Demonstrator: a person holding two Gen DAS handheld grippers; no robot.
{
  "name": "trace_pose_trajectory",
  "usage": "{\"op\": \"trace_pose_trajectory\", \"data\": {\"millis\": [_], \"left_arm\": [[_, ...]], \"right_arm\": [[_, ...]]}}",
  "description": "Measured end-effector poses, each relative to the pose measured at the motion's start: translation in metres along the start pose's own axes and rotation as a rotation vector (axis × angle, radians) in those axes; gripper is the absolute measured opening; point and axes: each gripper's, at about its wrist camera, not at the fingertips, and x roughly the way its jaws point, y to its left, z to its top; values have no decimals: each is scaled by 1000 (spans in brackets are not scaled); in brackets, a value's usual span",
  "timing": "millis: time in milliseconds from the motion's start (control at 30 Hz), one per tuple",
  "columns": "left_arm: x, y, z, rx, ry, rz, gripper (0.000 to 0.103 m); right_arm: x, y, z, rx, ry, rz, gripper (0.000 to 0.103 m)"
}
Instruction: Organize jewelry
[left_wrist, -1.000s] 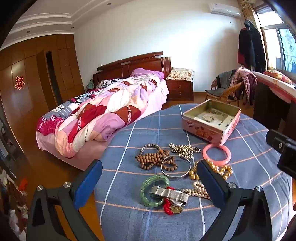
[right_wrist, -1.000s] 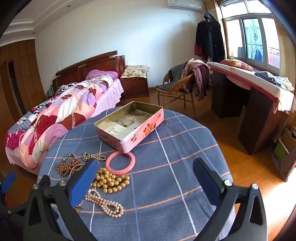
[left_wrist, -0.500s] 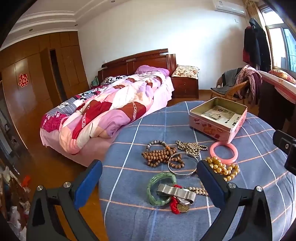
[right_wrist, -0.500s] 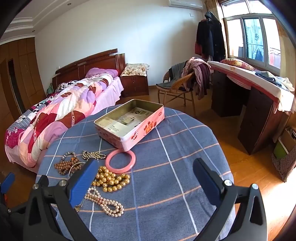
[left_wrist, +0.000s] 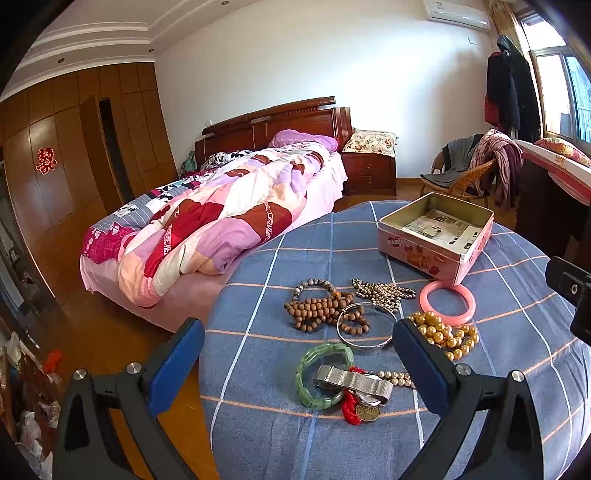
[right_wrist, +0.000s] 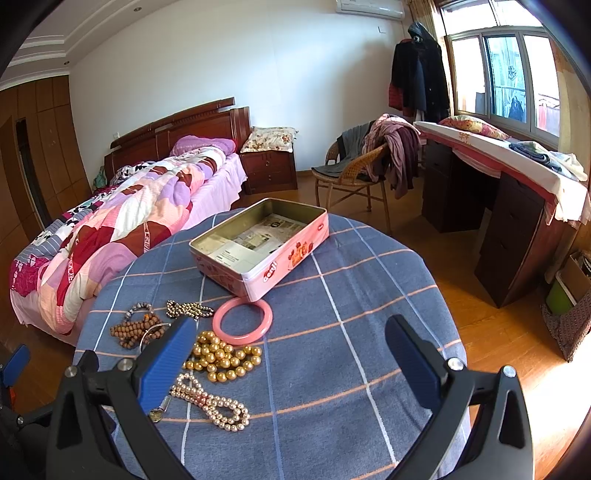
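Note:
An open pink tin lined with newspaper sits at the far side of the round table. Jewelry lies loose in front of it: a pink bangle, gold beads, a pearl strand, wooden beads, a silver bangle, a green bracelet and a metal watch. My left gripper is open above the green bracelet. My right gripper is open over the cloth beside the gold beads.
The table is covered by a blue checked cloth. A bed with a patchwork quilt stands behind on the left. A wicker chair and a dark desk stand on the right. The right gripper's body shows at the left view's edge.
The left wrist view has shifted so the jewelry and tin sit further right and slightly nearer. The right view has barely changed. Both grippers stay open.

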Motion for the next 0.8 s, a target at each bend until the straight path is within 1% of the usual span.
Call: {"op": "trace_pose_trajectory", "data": {"millis": [800], "left_arm": [[3, -1, -3, -3, 13, -15, 102]], "right_arm": [[1, -3, -2, 10, 7, 1, 103]]}}
